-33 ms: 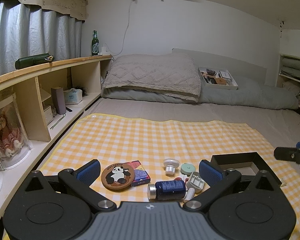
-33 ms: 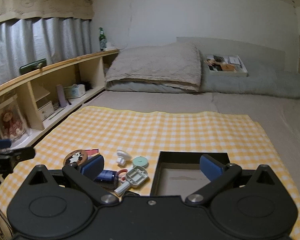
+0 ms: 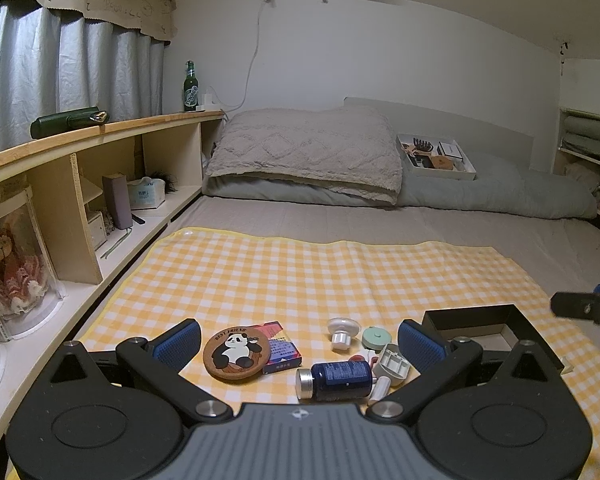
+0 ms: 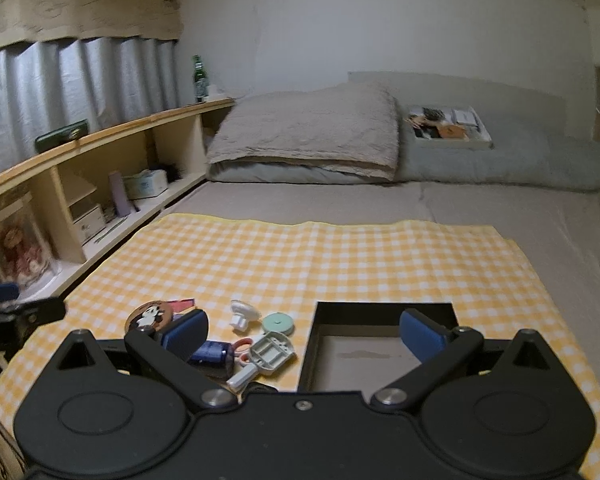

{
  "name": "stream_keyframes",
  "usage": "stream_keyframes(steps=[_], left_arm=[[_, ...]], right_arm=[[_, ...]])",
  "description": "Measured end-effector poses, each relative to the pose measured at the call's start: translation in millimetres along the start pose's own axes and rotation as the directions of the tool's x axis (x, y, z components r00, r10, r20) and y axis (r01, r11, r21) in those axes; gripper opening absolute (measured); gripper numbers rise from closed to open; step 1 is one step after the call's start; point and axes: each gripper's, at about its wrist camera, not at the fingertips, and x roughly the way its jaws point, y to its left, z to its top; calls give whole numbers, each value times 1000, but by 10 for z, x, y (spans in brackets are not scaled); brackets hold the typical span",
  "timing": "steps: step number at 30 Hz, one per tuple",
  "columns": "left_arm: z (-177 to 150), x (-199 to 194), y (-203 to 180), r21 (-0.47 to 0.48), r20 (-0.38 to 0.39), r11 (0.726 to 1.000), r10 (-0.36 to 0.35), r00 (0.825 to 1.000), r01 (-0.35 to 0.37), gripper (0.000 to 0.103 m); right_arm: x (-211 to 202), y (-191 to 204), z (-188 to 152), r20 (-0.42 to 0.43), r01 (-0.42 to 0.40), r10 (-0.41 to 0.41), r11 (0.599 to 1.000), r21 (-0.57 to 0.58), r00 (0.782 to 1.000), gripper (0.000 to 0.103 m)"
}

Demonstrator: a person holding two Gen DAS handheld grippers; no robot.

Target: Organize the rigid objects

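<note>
Small objects lie on a yellow checked cloth (image 3: 300,272): a round panda coaster (image 3: 237,353) on a small red-blue box (image 3: 281,350), a dark blue bottle (image 3: 336,379) on its side, a white knob (image 3: 342,333), a mint round case (image 3: 377,338), a white-grey plastic tool (image 3: 392,365). An open black box (image 3: 476,322) sits to their right; in the right wrist view the black box (image 4: 380,356) looks empty. My left gripper (image 3: 300,345) is open above the pile. My right gripper (image 4: 304,334) is open, over the black box's left edge.
A wooden shelf (image 3: 100,128) runs along the left with a green bottle (image 3: 190,87), a doll in a clear case (image 3: 10,264) and small items. A folded blanket (image 3: 308,152) and a white tray of things (image 3: 436,157) lie at the bed's far end.
</note>
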Motion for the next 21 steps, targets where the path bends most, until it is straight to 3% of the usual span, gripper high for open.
stream_keyframes(steps=[10, 14, 18, 21], left_arm=[[200, 90, 117, 8, -3, 1000, 15, 1000, -15, 103], [321, 205, 217, 30, 10, 999, 30, 1000, -30, 103], [463, 400, 292, 75, 7, 993, 95, 995, -95, 103], [567, 609, 353, 113, 0, 986, 127, 992, -126, 103]], right_arm=[[203, -526, 185, -7, 96, -96, 995, -23, 995, 103], [456, -758, 275, -56, 139, -137, 990, 34, 989, 103], [743, -1036, 221, -115, 141, -130, 985, 99, 985, 103], [912, -1153, 110, -187, 178, -166, 983, 53, 968, 91]])
